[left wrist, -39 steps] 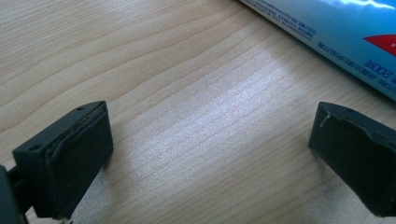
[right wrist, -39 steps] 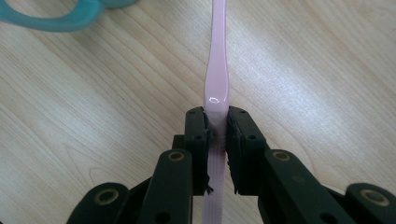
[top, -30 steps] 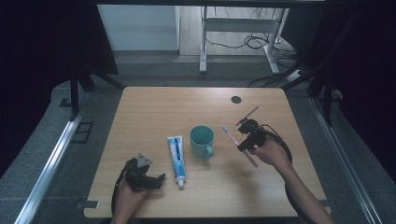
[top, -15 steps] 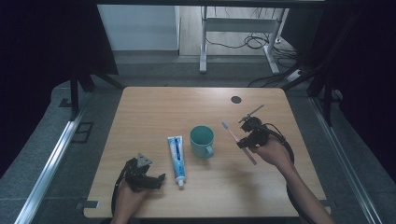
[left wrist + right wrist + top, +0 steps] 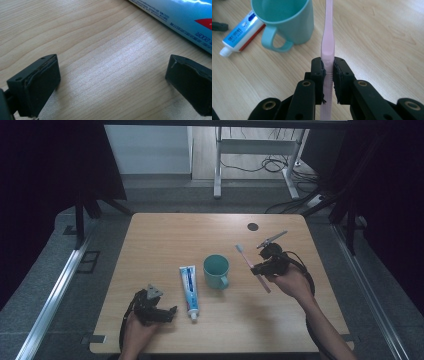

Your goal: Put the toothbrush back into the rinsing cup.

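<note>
Right of centre in the high view, the right tongs (image 5: 261,266) are clamped on a pink toothbrush (image 5: 248,262), its bristle end pointing toward the upper left, just beside a teal mug (image 5: 216,270). At lower left, the left tongs (image 5: 169,312) rest on the desk (image 5: 165,232) with jaws wide apart, bare wood between them, near a toothpaste tube (image 5: 189,284). The desk's upper half lies open up to its far edge, apart from a small dark disc (image 5: 253,226) at upper right.
</note>
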Action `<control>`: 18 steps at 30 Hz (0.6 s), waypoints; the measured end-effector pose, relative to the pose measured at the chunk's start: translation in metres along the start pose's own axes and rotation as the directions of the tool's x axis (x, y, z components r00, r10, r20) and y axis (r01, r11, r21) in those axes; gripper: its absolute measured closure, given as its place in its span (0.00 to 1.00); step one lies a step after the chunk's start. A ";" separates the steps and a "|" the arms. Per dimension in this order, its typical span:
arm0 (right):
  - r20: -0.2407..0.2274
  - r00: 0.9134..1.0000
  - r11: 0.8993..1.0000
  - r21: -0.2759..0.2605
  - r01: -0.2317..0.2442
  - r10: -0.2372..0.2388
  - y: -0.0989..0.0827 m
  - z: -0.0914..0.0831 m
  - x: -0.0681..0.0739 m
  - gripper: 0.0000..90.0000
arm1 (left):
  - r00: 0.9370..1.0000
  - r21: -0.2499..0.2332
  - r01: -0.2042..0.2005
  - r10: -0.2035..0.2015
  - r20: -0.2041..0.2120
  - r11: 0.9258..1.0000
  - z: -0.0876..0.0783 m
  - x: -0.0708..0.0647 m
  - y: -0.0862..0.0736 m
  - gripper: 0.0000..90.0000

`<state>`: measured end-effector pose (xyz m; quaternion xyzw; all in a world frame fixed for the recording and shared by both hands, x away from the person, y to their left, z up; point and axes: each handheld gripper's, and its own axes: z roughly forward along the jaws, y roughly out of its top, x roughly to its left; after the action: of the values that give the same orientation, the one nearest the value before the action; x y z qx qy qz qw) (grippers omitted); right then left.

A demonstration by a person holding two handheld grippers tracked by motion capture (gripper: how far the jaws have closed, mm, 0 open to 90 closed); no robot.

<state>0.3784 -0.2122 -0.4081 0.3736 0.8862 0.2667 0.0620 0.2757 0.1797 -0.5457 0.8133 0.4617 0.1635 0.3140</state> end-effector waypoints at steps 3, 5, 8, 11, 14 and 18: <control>-0.005 1.000 1.000 -0.027 0.001 -0.001 0.001 -0.002 0.001 0.88 | 1.000 0.000 0.000 0.000 0.000 1.000 0.000 0.000 0.000 0.00; -0.009 1.000 0.999 -0.045 0.004 -0.005 0.002 -0.004 0.002 0.88 | 1.000 0.000 0.000 0.000 0.000 1.000 0.000 0.000 0.000 0.00; -0.014 1.000 0.998 -0.068 0.007 -0.008 0.004 -0.005 0.004 0.88 | 1.000 0.000 0.000 0.000 0.000 1.000 0.000 0.000 0.000 0.00; -0.016 1.000 0.996 -0.094 0.013 -0.015 0.006 -0.007 0.006 0.88 | 1.000 0.000 0.000 0.000 0.000 1.000 0.000 0.000 0.000 0.00; -0.023 1.000 0.993 -0.115 0.018 -0.021 0.009 -0.007 0.009 0.88 | 1.000 0.000 0.000 0.000 0.000 1.000 0.000 0.000 0.000 0.00; -0.029 0.999 0.989 -0.147 0.024 -0.029 0.013 -0.008 0.013 0.88 | 1.000 0.000 0.001 -0.001 0.000 1.000 0.000 0.000 0.000 0.00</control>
<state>0.3749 -0.1993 -0.3932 0.3521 0.8701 0.3358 0.0791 0.2757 0.1796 -0.5457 0.8132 0.4619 0.1634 0.3141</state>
